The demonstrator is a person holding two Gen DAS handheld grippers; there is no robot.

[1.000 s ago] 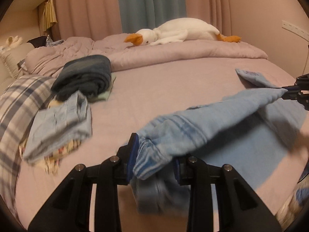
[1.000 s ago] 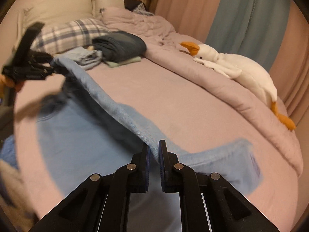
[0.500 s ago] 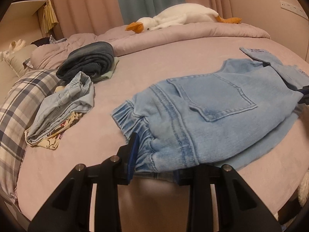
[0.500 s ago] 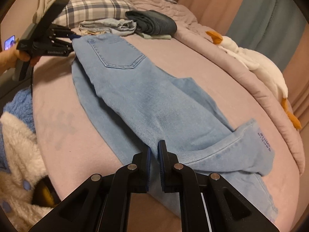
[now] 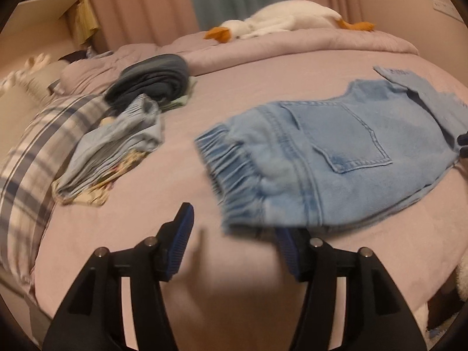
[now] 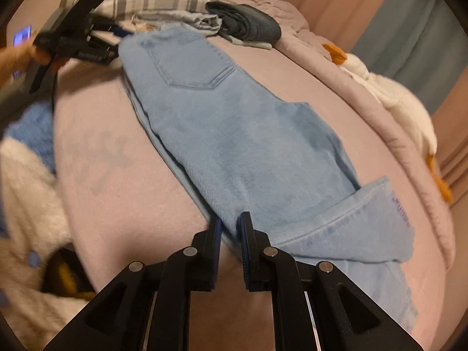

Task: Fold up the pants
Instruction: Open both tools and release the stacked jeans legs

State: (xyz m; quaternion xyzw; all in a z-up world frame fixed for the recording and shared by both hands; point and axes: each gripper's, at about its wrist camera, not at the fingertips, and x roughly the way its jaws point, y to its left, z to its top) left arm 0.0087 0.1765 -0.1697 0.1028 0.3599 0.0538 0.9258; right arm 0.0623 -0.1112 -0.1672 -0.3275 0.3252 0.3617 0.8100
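Light blue jeans (image 5: 330, 152) lie on the pink bed, folded lengthwise, back pocket up, elastic waistband toward my left gripper. My left gripper (image 5: 234, 234) is open and empty just in front of the waistband. In the right wrist view the jeans (image 6: 248, 146) stretch away from my right gripper (image 6: 229, 234), which is shut on the long folded edge of the jeans near the legs. One leg end (image 6: 365, 225) is folded back over. My left gripper (image 6: 84, 44) shows at the far waistband end.
A stack of folded clothes (image 5: 117, 152) and a dark rolled garment (image 5: 152, 79) lie beside a plaid pillow (image 5: 29, 158). A white goose plush (image 5: 278, 20) rests on the bunched duvet. A fluffy white and blue item (image 6: 26, 193) lies off the bed edge.
The jeans went from held up in the air to lying flat on the bed. My left gripper has let go of the waistband and opened. My right gripper stays shut on the jeans.
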